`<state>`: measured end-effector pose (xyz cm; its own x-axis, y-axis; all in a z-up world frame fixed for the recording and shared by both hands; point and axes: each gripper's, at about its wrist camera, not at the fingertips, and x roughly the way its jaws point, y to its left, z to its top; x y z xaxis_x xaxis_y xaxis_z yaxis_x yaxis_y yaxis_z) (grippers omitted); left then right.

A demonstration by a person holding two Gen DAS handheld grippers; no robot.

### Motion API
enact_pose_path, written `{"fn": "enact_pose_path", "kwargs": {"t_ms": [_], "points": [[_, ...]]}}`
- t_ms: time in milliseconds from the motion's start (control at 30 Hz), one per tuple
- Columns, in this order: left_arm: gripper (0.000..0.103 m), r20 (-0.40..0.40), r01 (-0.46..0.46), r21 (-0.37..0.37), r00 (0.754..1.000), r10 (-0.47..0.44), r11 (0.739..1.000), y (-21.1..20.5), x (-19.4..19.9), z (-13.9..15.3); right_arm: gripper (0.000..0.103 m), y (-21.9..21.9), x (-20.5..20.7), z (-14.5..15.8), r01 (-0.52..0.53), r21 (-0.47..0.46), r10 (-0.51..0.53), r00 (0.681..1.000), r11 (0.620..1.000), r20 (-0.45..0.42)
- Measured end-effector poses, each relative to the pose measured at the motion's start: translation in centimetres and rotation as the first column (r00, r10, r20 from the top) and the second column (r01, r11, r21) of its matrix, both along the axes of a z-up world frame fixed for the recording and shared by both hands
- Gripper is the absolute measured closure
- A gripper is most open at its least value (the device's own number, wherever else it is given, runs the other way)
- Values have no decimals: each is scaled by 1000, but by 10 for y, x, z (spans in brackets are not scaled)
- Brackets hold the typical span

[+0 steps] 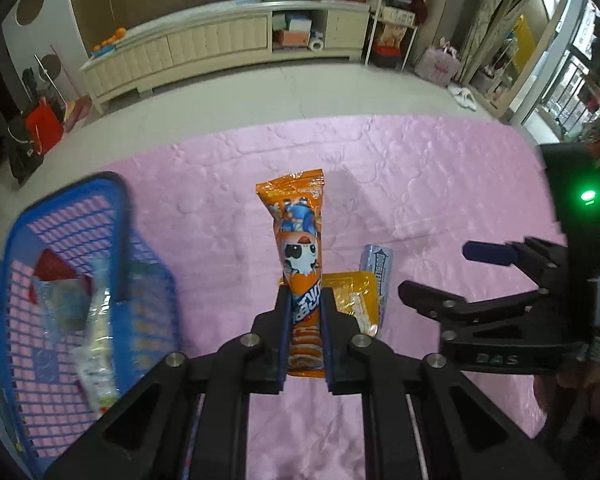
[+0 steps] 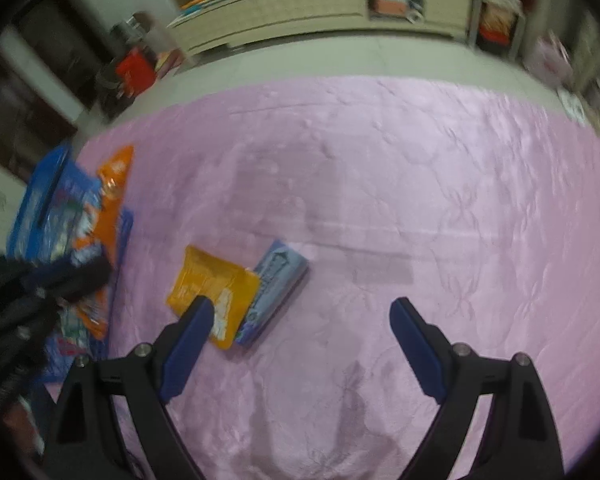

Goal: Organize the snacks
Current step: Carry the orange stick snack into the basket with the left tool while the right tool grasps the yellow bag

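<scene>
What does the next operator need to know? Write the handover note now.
Left gripper: shut on the orange snack pack, held above the pink cloth, beside the blue basket.
Right gripper: open, holding nothing.
Done: a few packs lie in the basket.
Left: drop the orange pack in, then the yellow pack and the blue-grey pack lying side by side on the cloth.

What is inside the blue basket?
The blue basket holds several snack packets: a red one, a clear bluish one and a long pale one. They overlap and look blurry, so anything beneath them is hidden.
</scene>
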<state>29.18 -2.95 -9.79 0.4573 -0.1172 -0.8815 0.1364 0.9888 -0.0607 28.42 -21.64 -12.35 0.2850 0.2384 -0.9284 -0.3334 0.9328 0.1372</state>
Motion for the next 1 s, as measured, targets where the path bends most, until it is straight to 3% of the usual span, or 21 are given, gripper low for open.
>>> {"fn": "enact_pose_path", "kwargs": {"t_ms": [167, 367, 500, 733, 900, 1000], "points": [[91, 46, -20, -35, 999, 22, 999, 35, -27, 30, 11, 35, -16, 7, -191, -104, 195, 980, 976, 35], [91, 111, -91, 30, 990, 87, 995, 83, -59, 46, 5, 66, -27, 2, -355, -190, 371, 927, 915, 55], [91, 88, -171, 24, 982, 168, 985, 117, -76, 40, 5, 100, -33, -15, -483, -284, 504, 864, 828, -1], [91, 2, -281, -2, 960, 281, 960, 158, -84, 14, 5, 133, -36, -46, -593, -424, 632, 773, 685, -62], [91, -6, -243, -28, 970, 243, 970, 159, -91, 6, 5, 137, -26, -66, -616, -452, 639, 759, 645, -122], [91, -26, -229, -48, 973, 228, 972, 159, -92, 1, 5, 135, -19, -71, -632, -419, 640, 755, 652, -143]]}}
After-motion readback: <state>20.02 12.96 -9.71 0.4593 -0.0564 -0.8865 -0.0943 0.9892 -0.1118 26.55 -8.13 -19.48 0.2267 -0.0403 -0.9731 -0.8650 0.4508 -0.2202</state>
